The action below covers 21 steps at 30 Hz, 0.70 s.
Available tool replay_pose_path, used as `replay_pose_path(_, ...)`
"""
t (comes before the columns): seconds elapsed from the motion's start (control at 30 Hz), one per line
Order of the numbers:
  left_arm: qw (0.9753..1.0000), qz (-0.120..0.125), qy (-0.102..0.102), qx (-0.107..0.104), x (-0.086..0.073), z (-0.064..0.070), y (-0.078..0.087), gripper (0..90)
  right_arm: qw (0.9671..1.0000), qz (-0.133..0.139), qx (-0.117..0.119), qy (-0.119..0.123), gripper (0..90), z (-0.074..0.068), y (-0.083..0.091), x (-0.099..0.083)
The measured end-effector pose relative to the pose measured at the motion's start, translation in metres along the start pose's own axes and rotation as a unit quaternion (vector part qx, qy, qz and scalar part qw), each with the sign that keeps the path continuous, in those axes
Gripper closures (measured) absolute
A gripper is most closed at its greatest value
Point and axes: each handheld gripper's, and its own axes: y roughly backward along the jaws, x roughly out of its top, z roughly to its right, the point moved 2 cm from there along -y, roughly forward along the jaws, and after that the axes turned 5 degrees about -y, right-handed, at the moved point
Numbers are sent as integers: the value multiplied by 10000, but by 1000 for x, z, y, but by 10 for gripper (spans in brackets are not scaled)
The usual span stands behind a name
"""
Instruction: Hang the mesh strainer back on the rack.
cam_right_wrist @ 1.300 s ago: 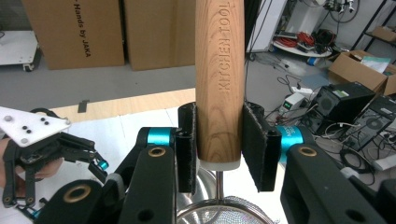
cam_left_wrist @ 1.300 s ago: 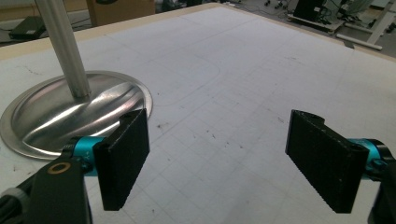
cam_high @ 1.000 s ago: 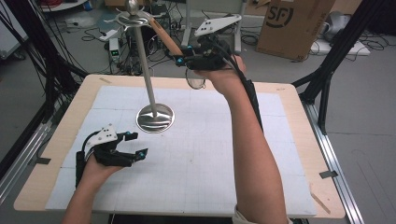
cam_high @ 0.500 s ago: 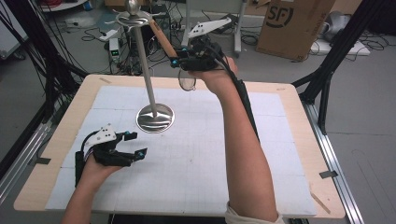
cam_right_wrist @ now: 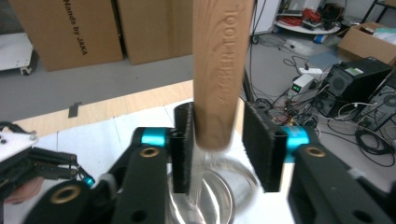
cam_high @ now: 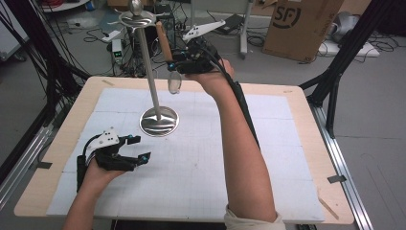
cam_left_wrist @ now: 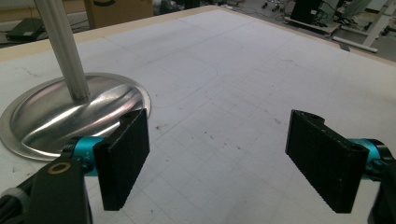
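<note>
The right gripper [cam_high: 178, 67] is raised over the far side of the counter [cam_high: 306, 158], just right of the stand [cam_high: 148, 72]. Its jaws are closed on a utensil with a wooden handle [cam_right_wrist: 219, 70]. In the high view the handle [cam_high: 163, 40] points up and away, and a clear, glassy head [cam_high: 174, 85] hangs below the jaws; I cannot tell its exact form. In the right gripper view the wood sits between both pads, but the grip is near the handle's lower end.

The stand has a round steel base [cam_high: 159, 120] on the counter and a top ring [cam_high: 136, 18], well above the utensil's head.

The left gripper [cam_high: 135, 148] rests low at the near left, jaws wide apart and holding nothing, a little short of the base [cam_left_wrist: 56, 112].

Judgement: the step in hand appears to be carrying the utensil to the stand, probably to hang it from the ring.
- Lift higher before closing in, so the head clears the pole.
- Keep the jaws firm; the long handle gives leverage to twist.
- Approach slowly; a knock could tip the stand.
- The left gripper could press the base to steady it.
</note>
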Motion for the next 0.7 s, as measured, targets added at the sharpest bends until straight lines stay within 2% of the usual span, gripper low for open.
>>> replay_pose_path(0.33, 10000, -34, -20, 9, 0, 0, -1, 223, 9998, -88, -145, 44, 566, 0, 11, -1)
replay_pose_path(0.7, 10000, -54, -33, -2, -1, 1, -1, 223, 9999, 38, -83, 55, 497, -3, 32, -14)
